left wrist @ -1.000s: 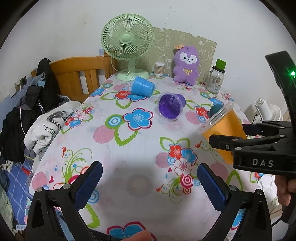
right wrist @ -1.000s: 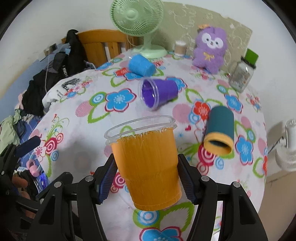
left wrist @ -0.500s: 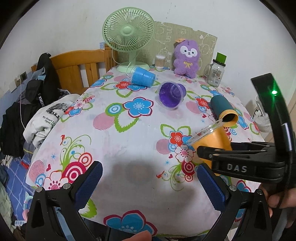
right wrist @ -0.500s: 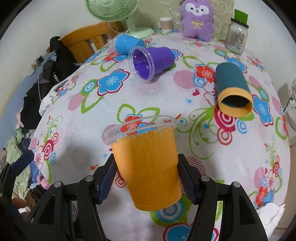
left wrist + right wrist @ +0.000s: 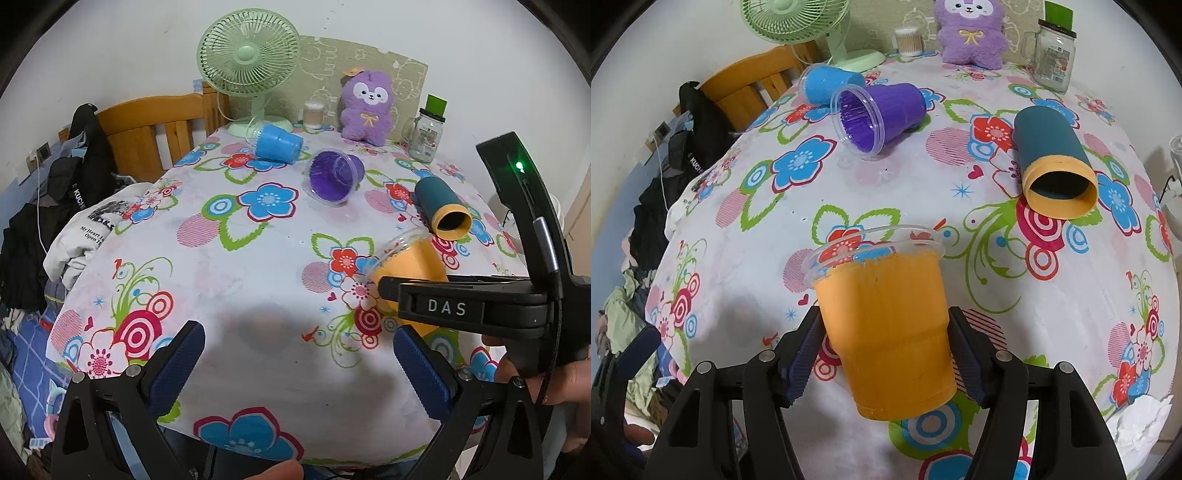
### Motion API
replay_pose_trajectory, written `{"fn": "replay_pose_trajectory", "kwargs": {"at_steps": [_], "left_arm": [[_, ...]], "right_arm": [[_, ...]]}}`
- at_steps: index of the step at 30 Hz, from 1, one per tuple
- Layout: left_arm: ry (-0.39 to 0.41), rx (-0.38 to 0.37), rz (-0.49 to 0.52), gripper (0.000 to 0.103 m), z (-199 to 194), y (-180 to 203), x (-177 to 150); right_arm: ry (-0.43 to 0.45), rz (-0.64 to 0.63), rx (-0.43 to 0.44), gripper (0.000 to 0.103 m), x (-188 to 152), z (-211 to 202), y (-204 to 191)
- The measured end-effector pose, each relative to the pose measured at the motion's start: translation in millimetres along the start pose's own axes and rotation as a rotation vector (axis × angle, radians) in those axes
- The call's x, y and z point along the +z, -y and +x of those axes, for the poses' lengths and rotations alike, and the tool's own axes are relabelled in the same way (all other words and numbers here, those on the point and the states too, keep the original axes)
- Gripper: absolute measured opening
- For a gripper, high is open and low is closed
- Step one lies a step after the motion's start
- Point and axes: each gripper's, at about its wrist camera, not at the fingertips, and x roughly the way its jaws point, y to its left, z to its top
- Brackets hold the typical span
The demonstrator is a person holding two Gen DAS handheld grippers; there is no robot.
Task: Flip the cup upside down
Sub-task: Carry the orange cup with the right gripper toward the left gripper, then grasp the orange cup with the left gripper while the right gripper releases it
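My right gripper (image 5: pixel 886 354) is shut on an orange plastic cup (image 5: pixel 886 332) with a clear rim, held above the flowered tablecloth (image 5: pixel 923 199), rim tilted forward and down toward the cloth. In the left wrist view the same cup (image 5: pixel 413 258) shows at right, partly behind the right gripper (image 5: pixel 384 288). My left gripper (image 5: pixel 299 365) is open and empty over the table's near edge. A purple cup (image 5: pixel 879 114), a blue cup (image 5: pixel 827 83) and a teal cup with a yellow rim (image 5: pixel 1052 155) lie on their sides.
At the back stand a green fan (image 5: pixel 249 66), a purple plush toy (image 5: pixel 367 107), a glass jar (image 5: pixel 426 136) and a cotton-swab tub (image 5: pixel 313 115). A wooden chair (image 5: pixel 147 125) with clothes (image 5: pixel 74 192) stands left of the table.
The right gripper has carried the orange cup lower and nearer the tablecloth, tilting its rim further down. The left gripper stayed open and pulled back slightly.
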Motion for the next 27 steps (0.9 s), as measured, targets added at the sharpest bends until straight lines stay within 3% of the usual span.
{"fn": "replay_pose_trajectory", "kwargs": {"at_steps": [7,11,16,27], "left_arm": [[0.01,-0.029,0.005,0.103,-3,12,6],[0.015,-0.086,0.013,0.103,-1,31,17],[0.002,-0.111,0.019,0.103,13,58,23],[-0.077,-0.095,0.047,0.103,54,100,15]], "right_arm": [[0.07,-0.003,0.02,0.077,2,-37,14],[0.165,-0.003,-0.042,0.08,-3,-74,40],[0.223,0.067,-0.063,0.08,-18,-100,84],[0.21,0.126,-0.052,0.08,-47,-97,132]]}}
